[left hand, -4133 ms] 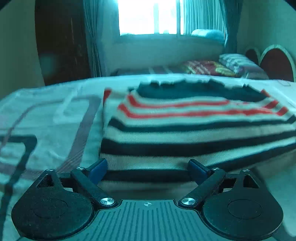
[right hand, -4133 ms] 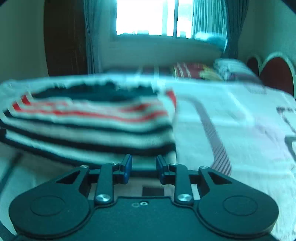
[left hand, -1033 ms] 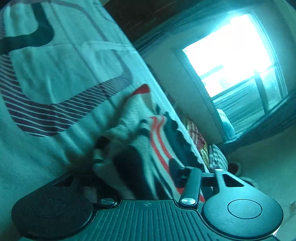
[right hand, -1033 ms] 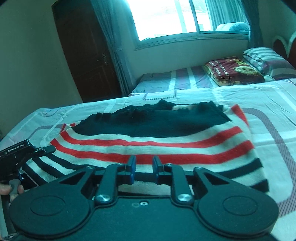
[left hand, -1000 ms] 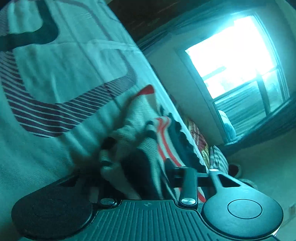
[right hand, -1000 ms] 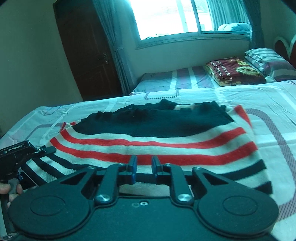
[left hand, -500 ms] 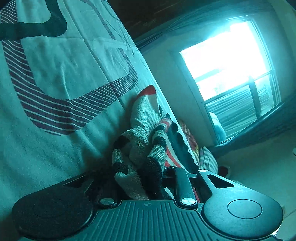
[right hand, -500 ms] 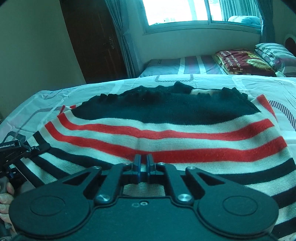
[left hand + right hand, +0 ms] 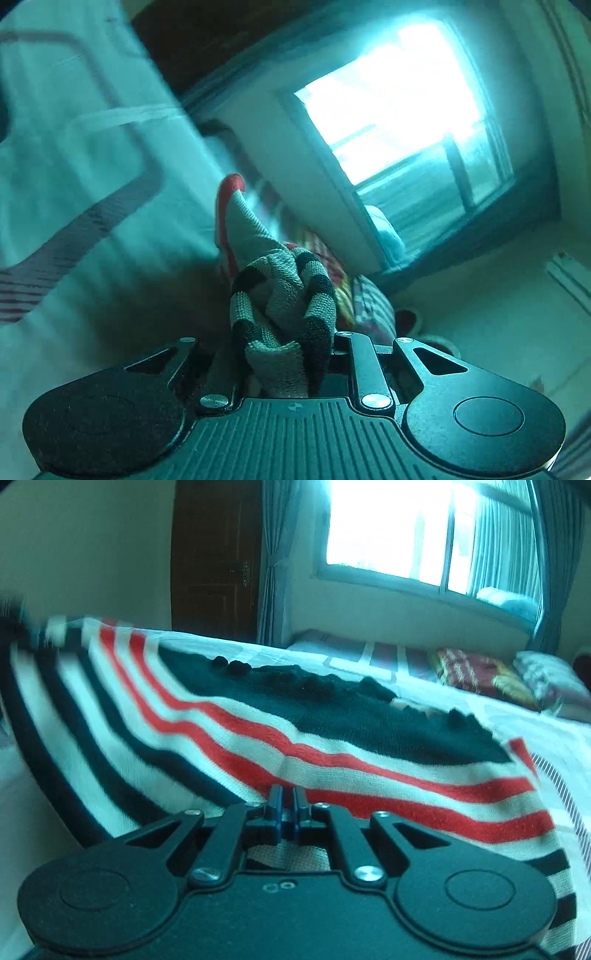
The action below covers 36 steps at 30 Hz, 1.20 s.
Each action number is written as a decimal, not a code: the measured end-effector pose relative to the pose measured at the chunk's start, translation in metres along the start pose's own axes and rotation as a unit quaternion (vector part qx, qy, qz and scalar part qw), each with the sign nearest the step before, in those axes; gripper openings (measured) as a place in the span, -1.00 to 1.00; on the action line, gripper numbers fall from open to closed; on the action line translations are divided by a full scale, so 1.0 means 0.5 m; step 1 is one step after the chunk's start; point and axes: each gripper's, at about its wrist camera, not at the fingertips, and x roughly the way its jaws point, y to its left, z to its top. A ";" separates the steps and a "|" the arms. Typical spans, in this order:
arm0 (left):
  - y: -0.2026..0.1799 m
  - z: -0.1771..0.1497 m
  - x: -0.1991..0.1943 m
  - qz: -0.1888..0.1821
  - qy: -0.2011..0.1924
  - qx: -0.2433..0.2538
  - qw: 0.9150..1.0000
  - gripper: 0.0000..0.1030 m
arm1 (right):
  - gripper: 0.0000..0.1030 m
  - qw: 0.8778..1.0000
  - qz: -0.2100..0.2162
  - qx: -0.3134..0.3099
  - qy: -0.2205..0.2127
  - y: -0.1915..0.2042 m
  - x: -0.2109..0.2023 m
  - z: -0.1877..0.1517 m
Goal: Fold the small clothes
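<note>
A: Where does the fold stand?

B: Barely begun, by the look of it. The striped sweater lies spread on the bed, its dark band at the far side and the red and white stripes nearer. No crease shows in it yet.

A: And the tools?

B: The left tool has its jaws narrowed on a bunched corner of the sweater; they have just been closing, and the knit fills the gap between them. That view is tipped over and blurred, with the bedsheet on the left and the window on the right.

A: The right one?

B: The right tool is pinched together on the near hem, about midway along it; cloth shows both in front of its tips and under its arms. At the far left of that view the sweater's edge stands up off the bed, which fits the left tool lifting its corner.

A: So what is left?

B: Nearly all of it, in his judgement: carrying the gripped edge over to the far side, laying it down flat, and very likely a second fold to make the piece compact.
</note>
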 end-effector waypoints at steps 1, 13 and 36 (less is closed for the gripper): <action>-0.035 0.003 0.008 -0.006 0.007 0.021 1.000 -0.64 | -0.89 1.000 -0.006 -0.005 -0.002 0.008 0.000 -0.001; -0.388 -0.238 0.263 -0.005 0.213 0.288 0.934 0.09 | -0.14 0.884 0.002 0.461 -0.070 -0.367 -0.249 -0.127; -0.126 -0.136 0.178 0.124 0.164 0.240 0.949 0.72 | 0.06 0.811 0.146 0.565 0.034 -0.359 -0.115 -0.128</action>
